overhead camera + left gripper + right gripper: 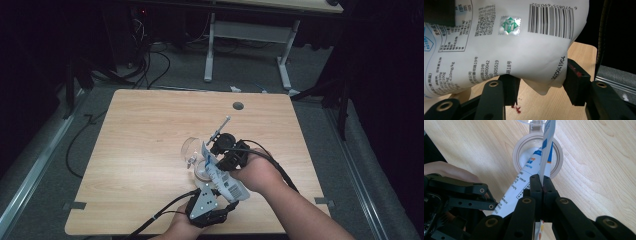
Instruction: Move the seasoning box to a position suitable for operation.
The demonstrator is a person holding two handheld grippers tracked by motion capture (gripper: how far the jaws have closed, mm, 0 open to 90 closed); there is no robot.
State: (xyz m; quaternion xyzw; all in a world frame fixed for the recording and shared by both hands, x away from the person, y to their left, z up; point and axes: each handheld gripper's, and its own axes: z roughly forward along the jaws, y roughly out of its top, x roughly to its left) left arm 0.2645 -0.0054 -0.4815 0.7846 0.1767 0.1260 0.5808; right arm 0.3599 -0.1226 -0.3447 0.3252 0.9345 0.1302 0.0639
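white printed pouch (223, 176) is held tilted over the table, top edge above a round beige-rimmed jar (537, 157) standing on the wood; the jar's clear hinged lid (190, 148) is flipped back beside it. barcode and printed text are seen on the pouch's lower end in the left gripper view.

right gripper (541, 185) is clamped on the pouch's thin upper edge, jaws pressed together with the film pinched between them. left gripper (541, 86) is set around the pouch's bottom end, pads against both sides of the bulging film, so it is grasping the pouch too.

table (140, 130): light wood-grain top, rounded corners, a grey cable grommet (238, 106) near the far edge. small red specks (517, 108) are seen on the wood under the left jaws.

room: dark, grey carpet floor, black cables (150, 65) trailed over it, a second desk on white legs (210, 47) behind.
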